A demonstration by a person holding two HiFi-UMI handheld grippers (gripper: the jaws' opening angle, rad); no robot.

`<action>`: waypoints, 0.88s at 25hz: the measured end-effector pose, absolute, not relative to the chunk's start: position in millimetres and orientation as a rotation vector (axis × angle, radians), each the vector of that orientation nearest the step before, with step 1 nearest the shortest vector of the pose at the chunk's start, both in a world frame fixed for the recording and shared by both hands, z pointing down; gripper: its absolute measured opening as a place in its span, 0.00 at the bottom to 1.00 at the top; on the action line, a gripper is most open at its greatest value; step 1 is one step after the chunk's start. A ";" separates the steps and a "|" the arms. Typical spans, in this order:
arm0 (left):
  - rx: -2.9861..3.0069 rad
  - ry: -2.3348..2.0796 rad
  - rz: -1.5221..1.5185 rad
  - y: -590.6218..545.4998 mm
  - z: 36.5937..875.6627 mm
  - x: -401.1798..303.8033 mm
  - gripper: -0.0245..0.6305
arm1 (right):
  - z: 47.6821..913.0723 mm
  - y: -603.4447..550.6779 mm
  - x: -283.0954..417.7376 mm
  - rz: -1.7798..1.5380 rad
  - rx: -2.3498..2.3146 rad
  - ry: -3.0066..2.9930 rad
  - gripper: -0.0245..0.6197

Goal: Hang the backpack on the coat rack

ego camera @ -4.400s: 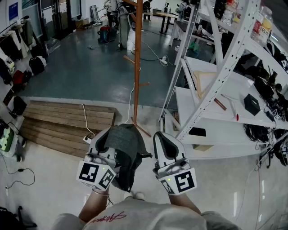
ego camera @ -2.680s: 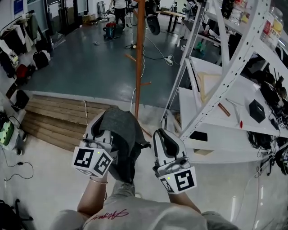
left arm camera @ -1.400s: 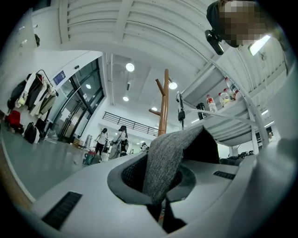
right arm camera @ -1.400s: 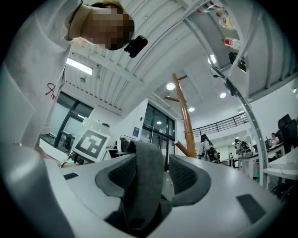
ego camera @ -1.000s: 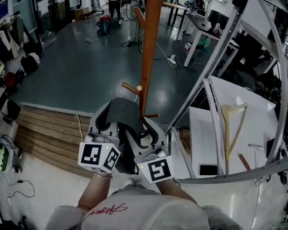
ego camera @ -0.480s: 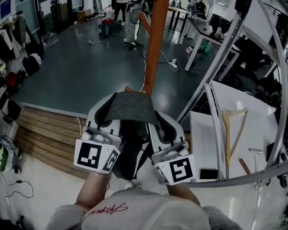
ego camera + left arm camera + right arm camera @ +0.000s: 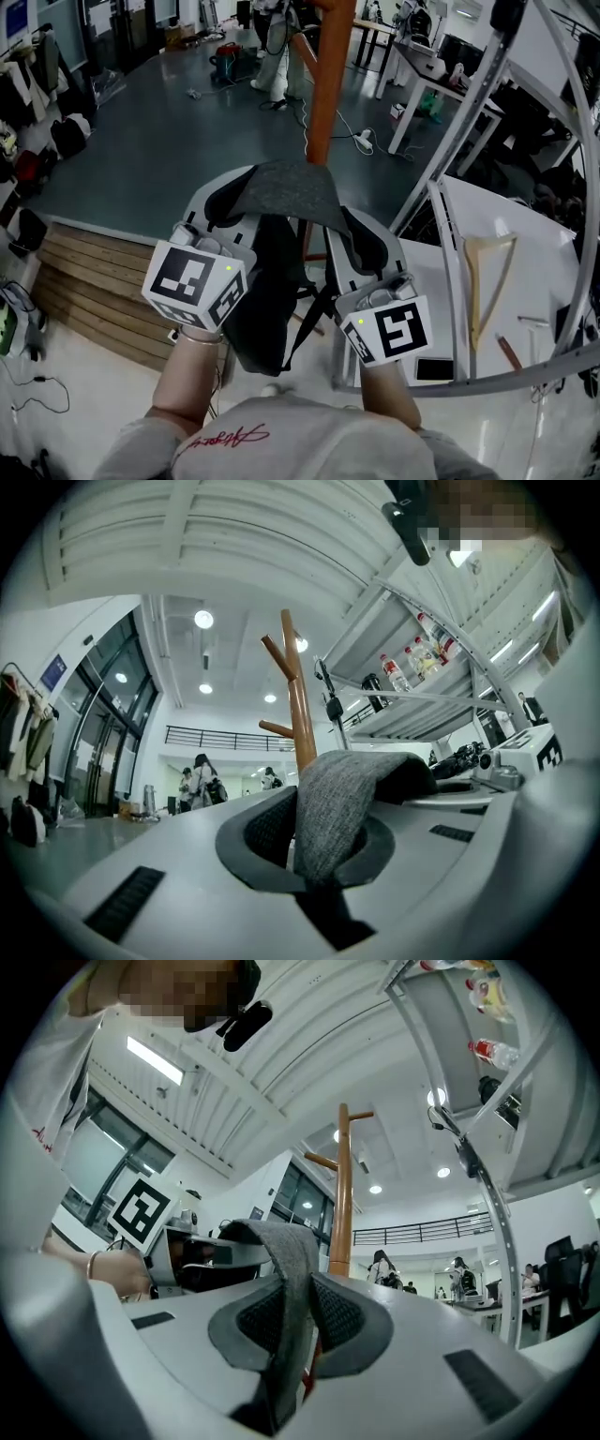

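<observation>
A dark backpack [image 7: 261,305] hangs by its grey strap [image 7: 281,186], which is stretched flat between my two grippers. On the strap's left end my left gripper [image 7: 214,202] is shut; my right gripper [image 7: 361,230] is shut on its right end. The orange-brown coat rack pole [image 7: 328,84] rises just behind the strap, with a peg [image 7: 302,49] sticking out to its left. In the left gripper view the strap [image 7: 342,803] is pinched in the left gripper [image 7: 314,847], the coat rack [image 7: 298,714] ahead. The right gripper [image 7: 298,1327] clamps the strap [image 7: 291,1269], the coat rack [image 7: 342,1194] close behind.
White metal shelving [image 7: 469,131] slants up on the right, close to the pole. Beside it is a white table [image 7: 544,281] with a wooden hanger [image 7: 487,272] and a phone [image 7: 433,367]. Wooden boards [image 7: 84,281] lie at the left. People stand far back [image 7: 272,37].
Both grippers have risen with the backpack and come nearer the pole. The right gripper has closed on the strap, which now spans flat between the two grippers.
</observation>
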State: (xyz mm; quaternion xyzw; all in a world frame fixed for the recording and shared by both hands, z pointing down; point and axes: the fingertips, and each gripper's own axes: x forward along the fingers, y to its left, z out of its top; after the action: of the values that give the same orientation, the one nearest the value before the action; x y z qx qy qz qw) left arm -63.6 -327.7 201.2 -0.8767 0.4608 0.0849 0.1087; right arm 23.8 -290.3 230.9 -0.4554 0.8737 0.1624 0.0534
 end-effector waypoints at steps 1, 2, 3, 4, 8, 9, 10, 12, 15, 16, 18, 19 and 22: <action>-2.593 1.351 0.241 -330.9 201.0 -62.6 0.09 | 230.3 -293.1 23.9 0.488 -1.386 2.659 0.13; -2.607 1.351 0.230 -334.6 200.9 -61.7 0.09 | 230.5 -296.3 24.0 0.482 -1.389 2.666 0.13; -2.619 1.353 0.216 -338.8 201.4 -60.9 0.09 | 231.4 -300.0 24.3 0.475 -1.395 2.674 0.13; -2.629 1.357 0.197 -343.3 202.7 -60.1 0.09 | 232.9 -304.1 24.9 0.467 -1.401 2.683 0.13; -2.651 1.386 0.084 -360.7 217.3 -55.2 0.09 | 241.6 -319.7 28.9 0.434 -1.433 2.710 0.12; -2.656 1.395 0.067 -364.1 221.6 -54.3 0.09 | 244.3 -323.0 29.6 0.430 -1.442 2.713 0.12; -2.663 1.402 0.059 -367.0 225.5 -53.6 0.09 | 246.7 -325.8 30.2 0.427 -1.451 2.714 0.12; -2.680 1.410 0.048 -371.9 232.0 -52.8 0.09 | 249.4 -330.6 31.4 0.425 -1.470 2.714 0.12; -2.703 1.418 0.015 -379.7 240.6 -51.1 0.09 | 252.6 -338.4 33.3 0.408 -1.495 2.713 0.12; -2.708 1.420 0.003 -382.1 243.8 -50.2 0.09 | 254.9 -341.1 34.3 0.400 -1.501 2.715 0.12; -2.715 1.422 -0.023 -385.3 250.2 -47.5 0.09 | 259.8 -345.0 36.5 0.385 -1.510 2.718 0.12; -2.720 1.421 -0.031 -386.2 252.9 -46.2 0.09 | 262.1 -346.2 37.6 0.377 -1.514 2.719 0.12; -2.747 1.419 -0.039 -390.2 260.2 -43.4 0.09 | 269.2 -350.4 39.3 0.348 -1.523 2.727 0.12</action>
State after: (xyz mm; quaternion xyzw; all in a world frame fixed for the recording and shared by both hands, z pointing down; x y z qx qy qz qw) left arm -43.4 -390.2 260.2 -0.8881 0.4589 -0.0126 0.0245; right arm 39.3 -350.4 269.2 -0.4847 0.8676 0.1108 -0.0006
